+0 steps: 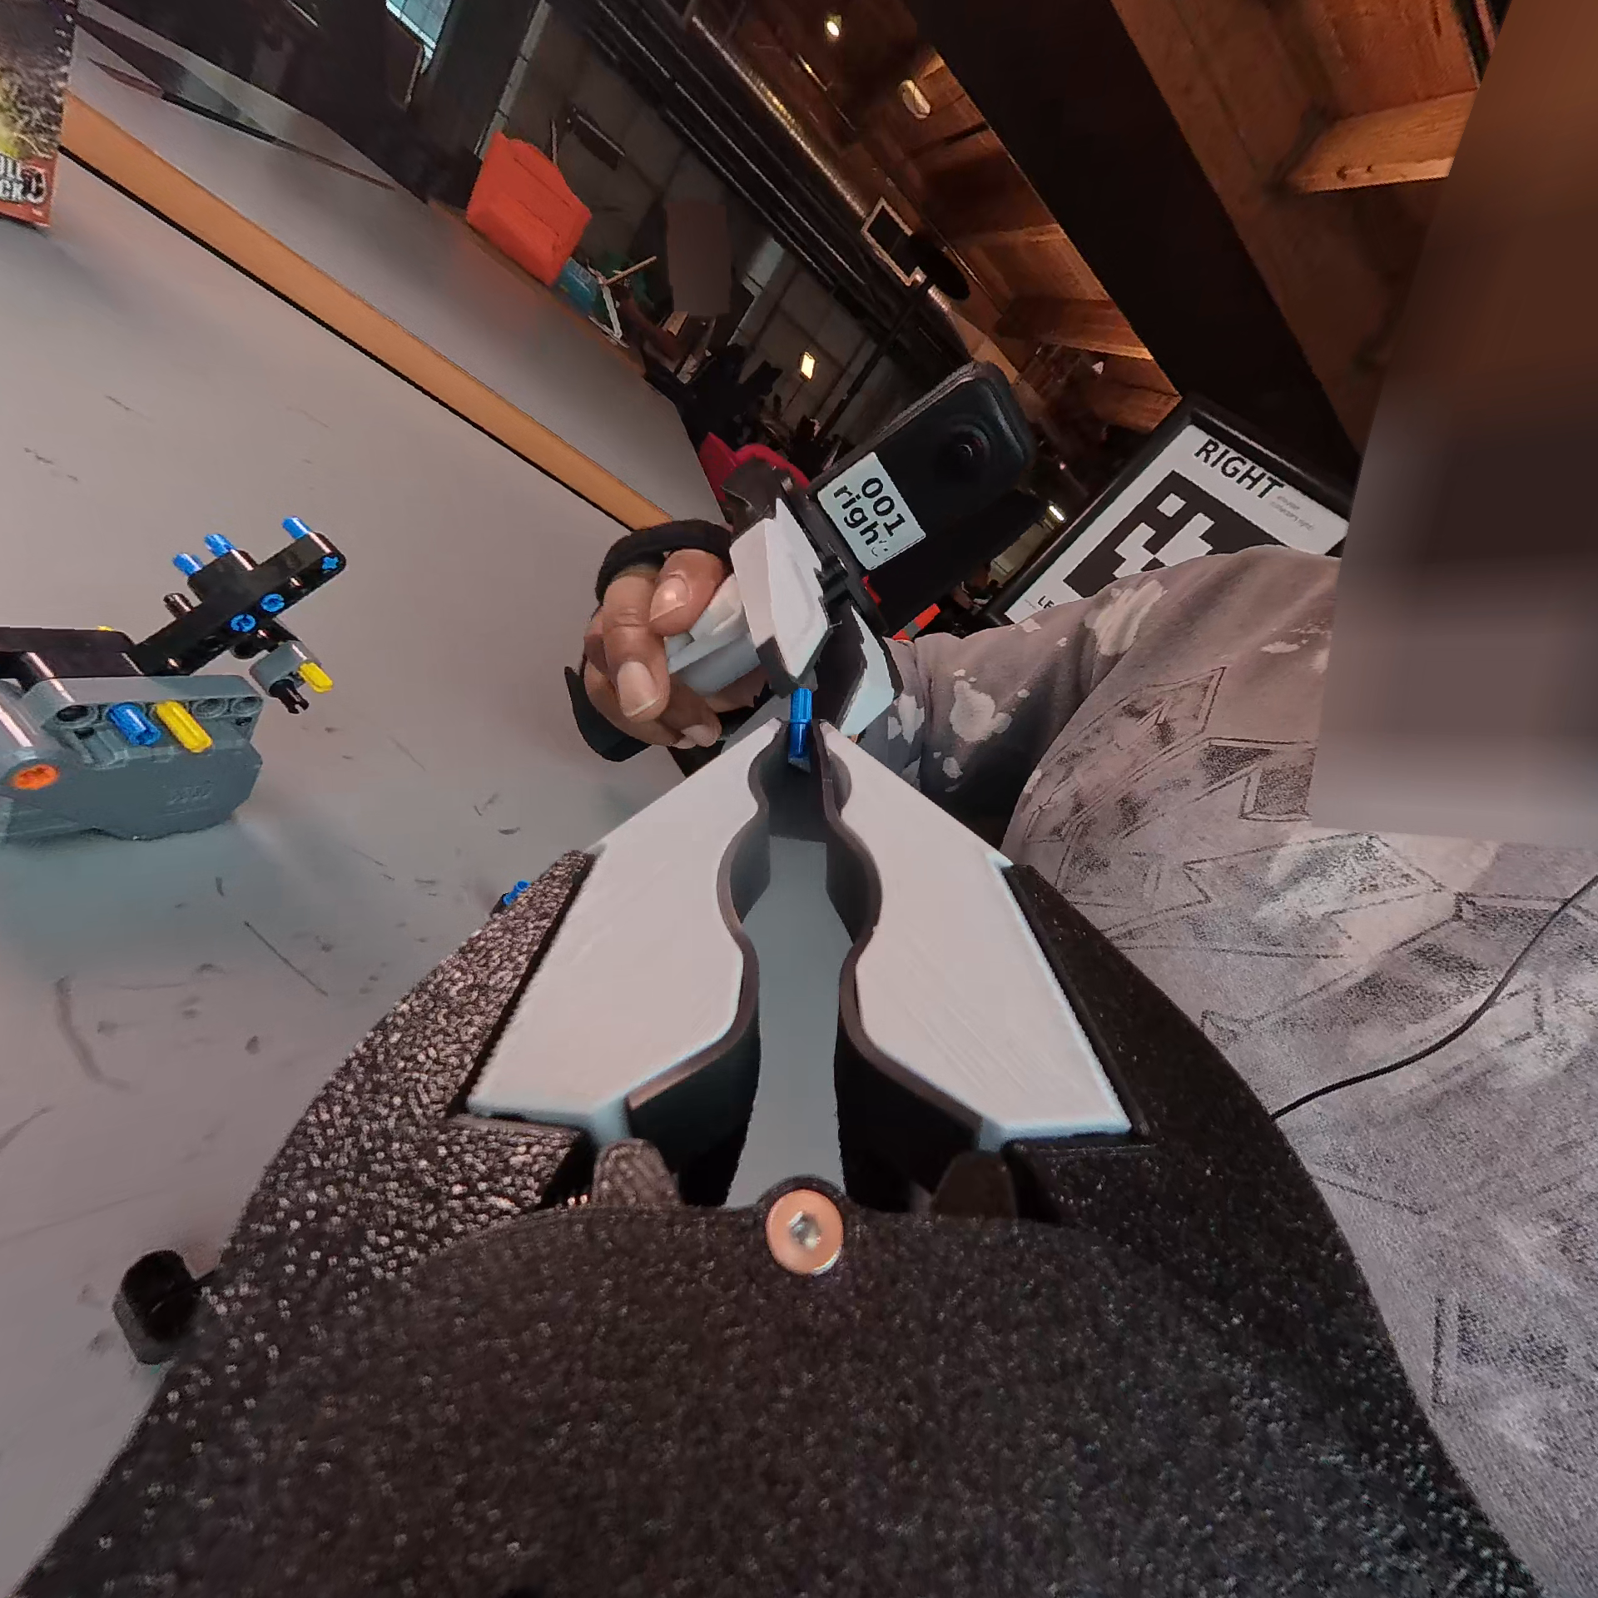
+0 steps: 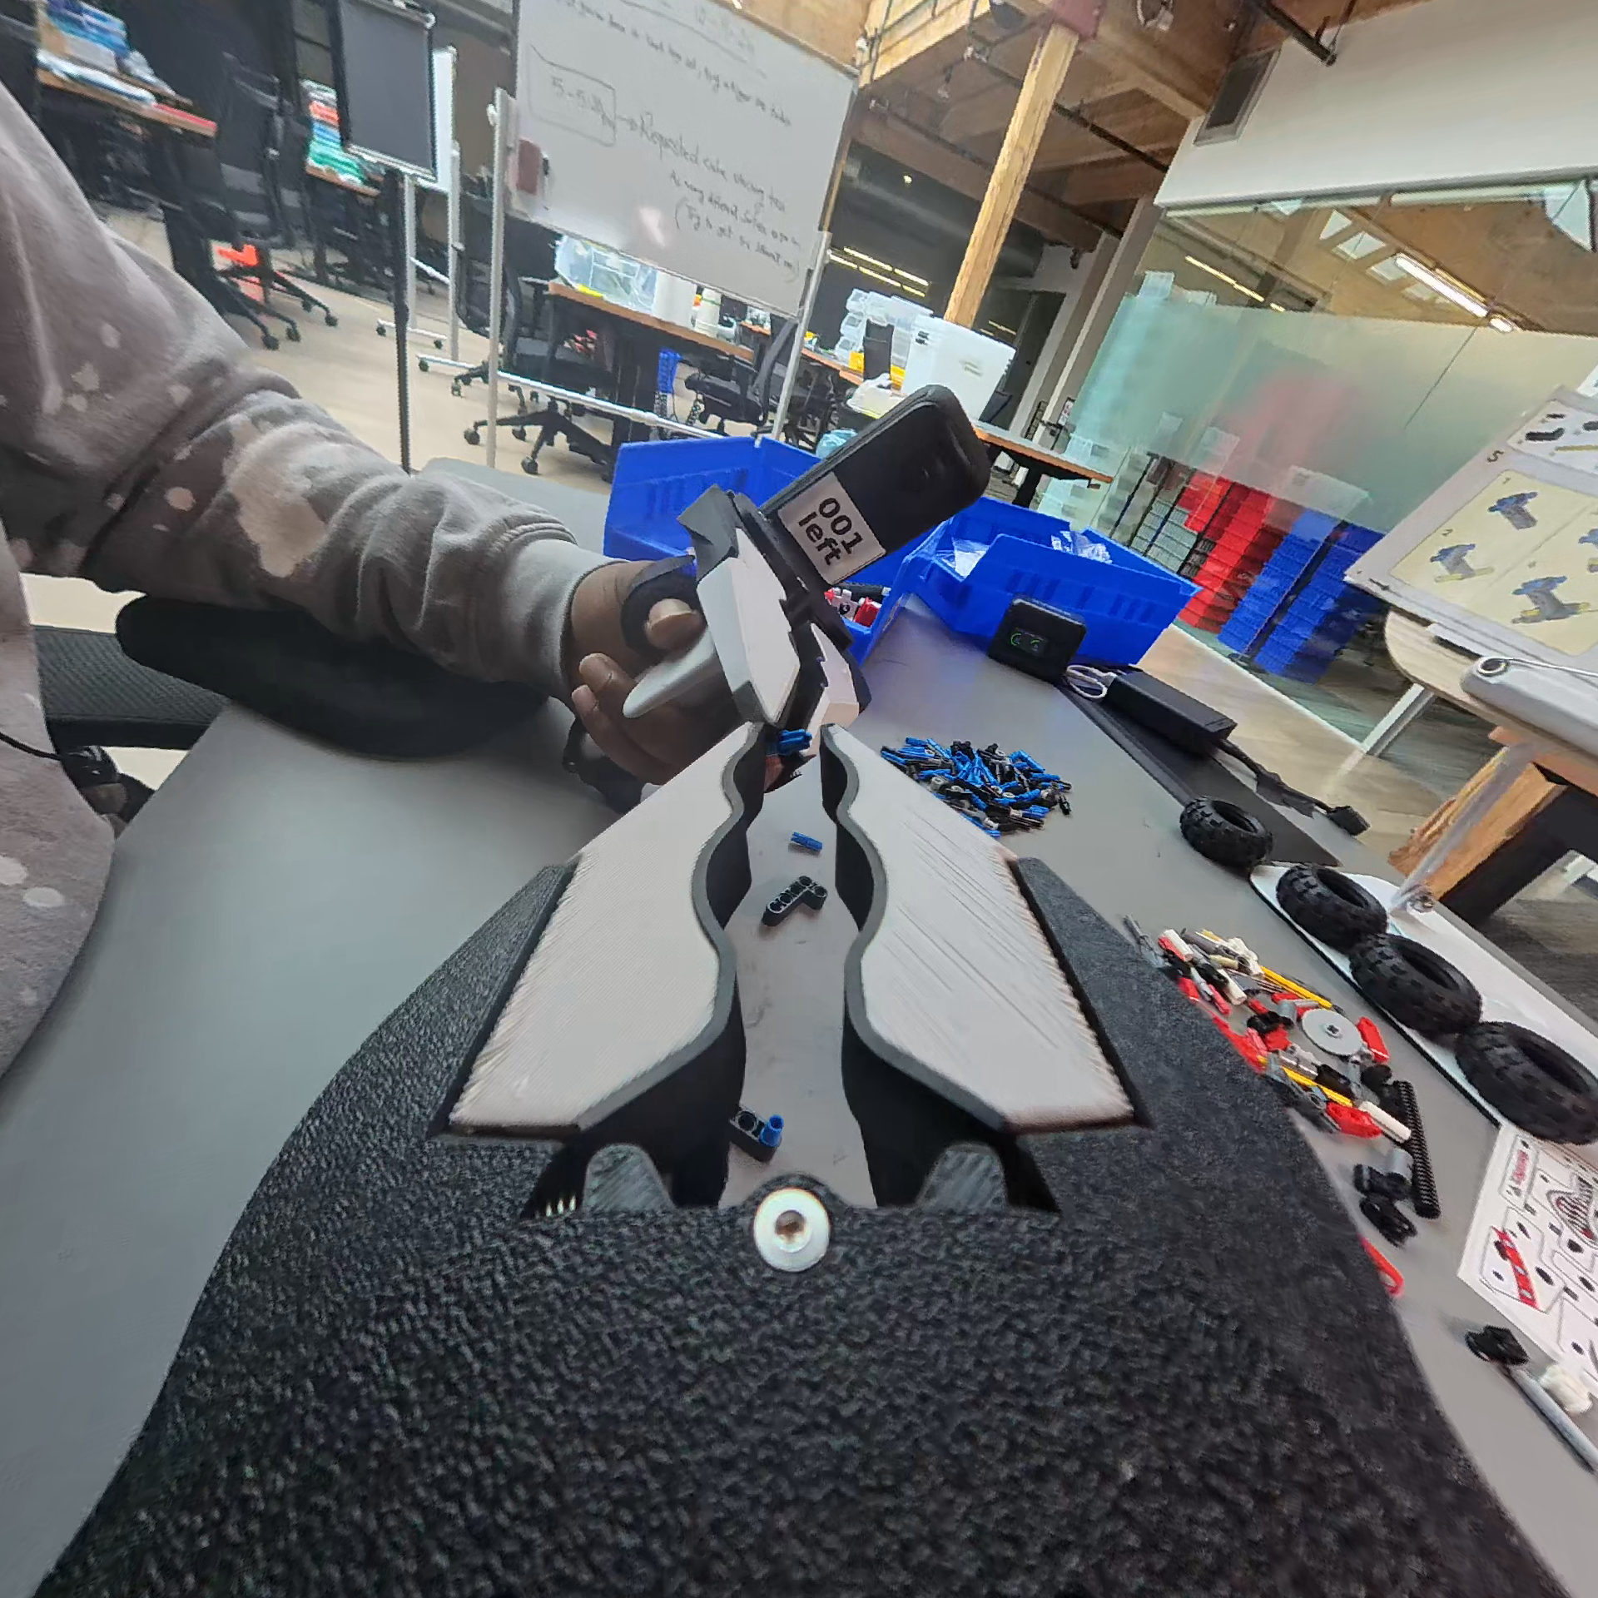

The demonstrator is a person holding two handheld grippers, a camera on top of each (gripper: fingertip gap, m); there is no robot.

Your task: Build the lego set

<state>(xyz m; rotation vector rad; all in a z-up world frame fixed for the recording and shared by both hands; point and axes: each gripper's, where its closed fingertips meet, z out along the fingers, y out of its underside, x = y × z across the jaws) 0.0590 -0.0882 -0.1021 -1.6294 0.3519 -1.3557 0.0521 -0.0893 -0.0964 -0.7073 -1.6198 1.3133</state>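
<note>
Left gripper [image 1: 800, 748] is pinched shut on a small blue pin [image 1: 797, 731], held mid-air. Right gripper [image 2: 791, 752] meets it tip to tip, jaws slightly parted around the pin; grip unclear. Looks like a handover or regrip. Half-built model [image 1: 138, 692] sits on the table [image 1: 303, 865], well apart. Next: carry the pin over, line it up with a hole.

Worktop [image 2: 285, 865] bare on the left side. Right side crowded: pile of pins [image 2: 977, 783], tyres [image 2: 1418, 986], loose parts [image 2: 1280, 1038]. Blue bins [image 2: 1046, 588] block the far edge.
</note>
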